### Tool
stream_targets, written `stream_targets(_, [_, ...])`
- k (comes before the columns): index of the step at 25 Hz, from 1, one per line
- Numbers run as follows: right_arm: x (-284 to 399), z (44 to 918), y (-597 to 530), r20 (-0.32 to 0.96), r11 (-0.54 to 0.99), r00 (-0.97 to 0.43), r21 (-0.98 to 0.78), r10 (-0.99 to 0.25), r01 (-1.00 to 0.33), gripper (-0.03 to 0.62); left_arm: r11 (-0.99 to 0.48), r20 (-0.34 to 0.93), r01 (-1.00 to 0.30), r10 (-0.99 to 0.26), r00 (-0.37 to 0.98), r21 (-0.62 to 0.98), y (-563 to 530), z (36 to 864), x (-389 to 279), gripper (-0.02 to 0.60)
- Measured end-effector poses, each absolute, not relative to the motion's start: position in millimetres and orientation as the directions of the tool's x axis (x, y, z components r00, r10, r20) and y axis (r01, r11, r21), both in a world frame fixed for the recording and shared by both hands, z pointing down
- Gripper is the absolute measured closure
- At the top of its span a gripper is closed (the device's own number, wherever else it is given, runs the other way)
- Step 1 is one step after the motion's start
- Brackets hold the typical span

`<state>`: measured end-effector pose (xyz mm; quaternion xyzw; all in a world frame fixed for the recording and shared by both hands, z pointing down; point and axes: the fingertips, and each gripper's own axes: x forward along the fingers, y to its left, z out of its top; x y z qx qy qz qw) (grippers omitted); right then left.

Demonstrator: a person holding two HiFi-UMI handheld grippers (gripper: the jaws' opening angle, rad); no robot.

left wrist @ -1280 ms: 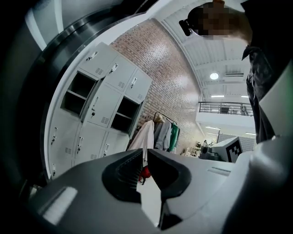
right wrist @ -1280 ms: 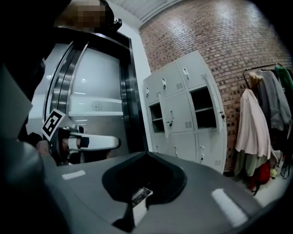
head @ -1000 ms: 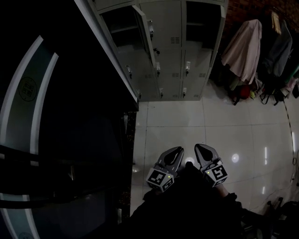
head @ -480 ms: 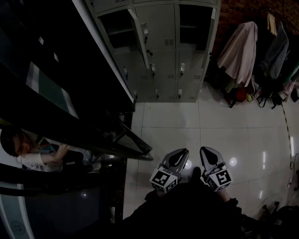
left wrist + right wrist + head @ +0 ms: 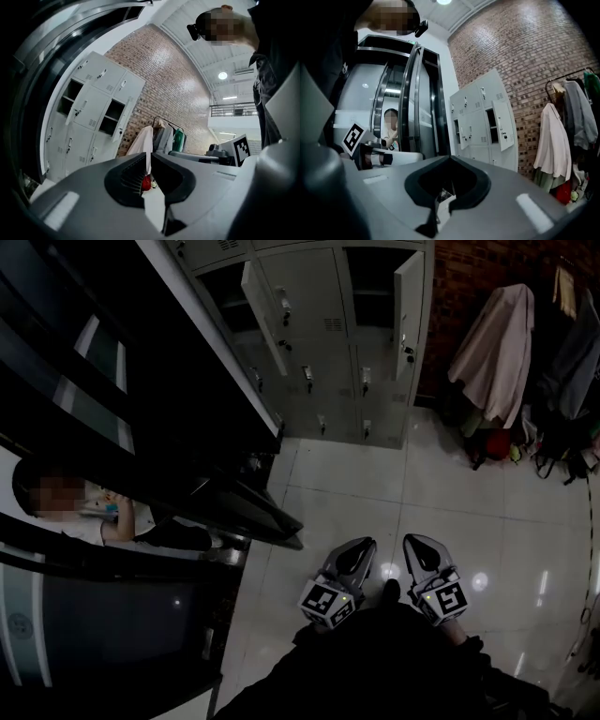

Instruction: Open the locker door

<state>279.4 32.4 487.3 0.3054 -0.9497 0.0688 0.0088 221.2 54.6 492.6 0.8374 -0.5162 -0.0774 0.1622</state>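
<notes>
The grey locker bank [image 5: 337, 343] stands against the brick wall at the far end of the floor. Two of its upper doors hang open, one on the left [image 5: 263, 304] and one on the right [image 5: 408, 301]; the doors below are closed. Both grippers sit low in the head view, close to my body and far from the lockers. The left gripper [image 5: 359, 547] is shut on nothing, and the right gripper [image 5: 415, 544] is also shut and empty. The lockers [image 5: 93, 108] show in the left gripper view, and the right gripper view shows the lockers [image 5: 480, 122] with an open door [image 5: 505, 124].
A rack of coats [image 5: 497, 343] with bags [image 5: 492, 442] beneath stands right of the lockers. A dark glass-and-metal structure [image 5: 187, 427] fills the left side, with a person [image 5: 103, 521] behind it. Glossy white floor tiles [image 5: 450, 493] lie between me and the lockers.
The head view has swung, so the lockers sit slightly more left and the person at the left has come into sight. Both grippers stay shut in the same low spot.
</notes>
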Motion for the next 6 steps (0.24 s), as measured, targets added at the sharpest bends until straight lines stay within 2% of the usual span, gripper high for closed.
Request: stream_targets(6, [351,489,2,0.054,0.8,-0.809,-0.119,-0.586,-0.588,0.592,-0.412,0.034,-0.844,-0.893,0.449,0.343,40,489,288,0.551])
